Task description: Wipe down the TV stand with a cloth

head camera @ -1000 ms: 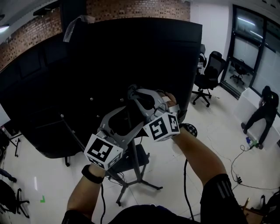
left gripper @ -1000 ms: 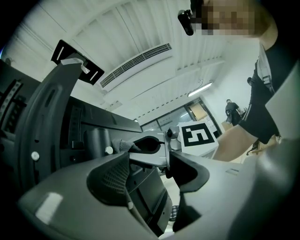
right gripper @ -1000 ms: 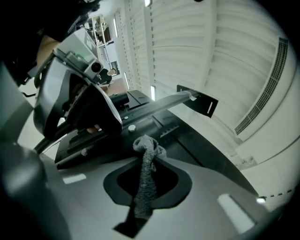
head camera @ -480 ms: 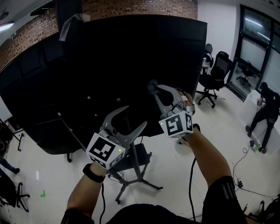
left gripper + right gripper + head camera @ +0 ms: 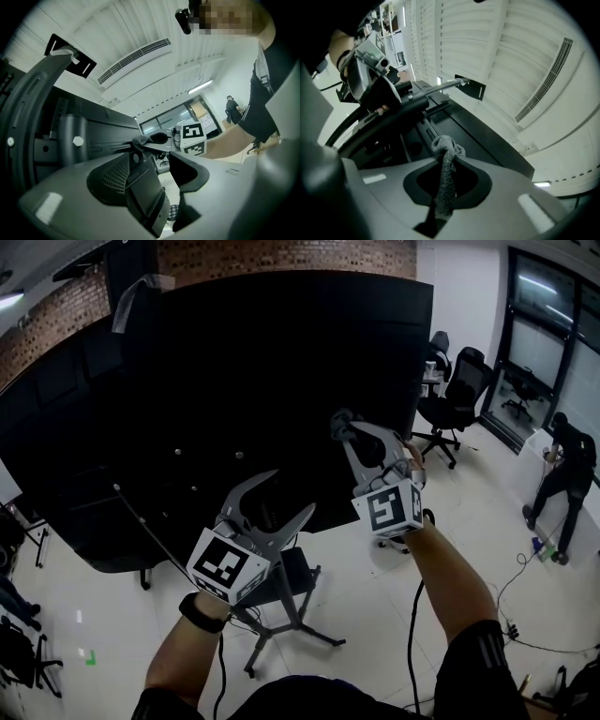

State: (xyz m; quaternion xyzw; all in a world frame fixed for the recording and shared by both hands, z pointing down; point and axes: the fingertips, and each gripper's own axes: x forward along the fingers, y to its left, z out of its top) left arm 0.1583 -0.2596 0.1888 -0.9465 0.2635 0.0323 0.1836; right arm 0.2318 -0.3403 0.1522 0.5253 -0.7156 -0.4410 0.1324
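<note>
Well, the soft, floppy cloth is pinched mid-fold in the right hand-held gripper; the left hand-held gripper, at its seven o'clock, gapes empty.

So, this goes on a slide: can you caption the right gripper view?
Right gripper shut on a grey cloth, raised toward the black TV back.

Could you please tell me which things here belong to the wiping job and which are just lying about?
For the job:
- grey cloth, pinched in the right gripper
- TV stand
- left gripper, open and empty

Just about:
- office chairs
- person by the window
</note>
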